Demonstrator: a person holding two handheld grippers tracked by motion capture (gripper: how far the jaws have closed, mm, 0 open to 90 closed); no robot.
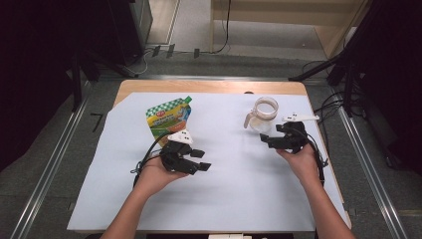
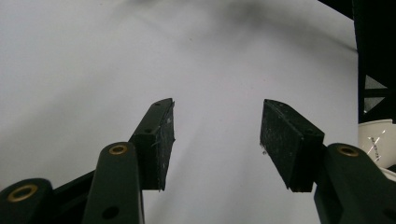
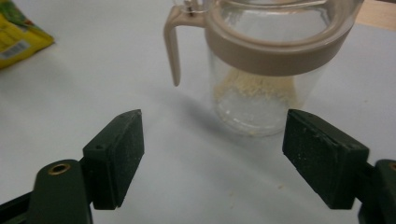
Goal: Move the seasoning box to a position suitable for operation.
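Right gripper (image 3: pixel 212 156): jaws spread, nothing between them, just short of the jar.
Jar (image 3: pixel 261 60): clear, tan collar and handle, upright at far right of the white sheet (image 1: pixel 234 174).
Left gripper (image 2: pixel 215 140): jaws spread over bare sheet, empty.
Pouch (image 1: pixel 168 119): green and yellow, far left, behind the left gripper.

Lab or recording studio, not a home. A small wooden counter (image 1: pixel 209 86) stood alone on grey carpet (image 1: pixel 59 144), its top covered by a plain white sheet (image 1: pixel 239 174). Metal rails (image 1: pixel 47 174) ran along the floor on both sides. Black stands (image 1: pixel 343 55) and dark equipment (image 1: pixel 124 30) flanked the counter, with cables (image 1: pixel 326 107) trailing over the floor and plugs (image 1: pixel 169 50) lying behind it. A pale wooden bench (image 1: pixel 278 17) stood at the back. No household fittings, only test-rig gear.
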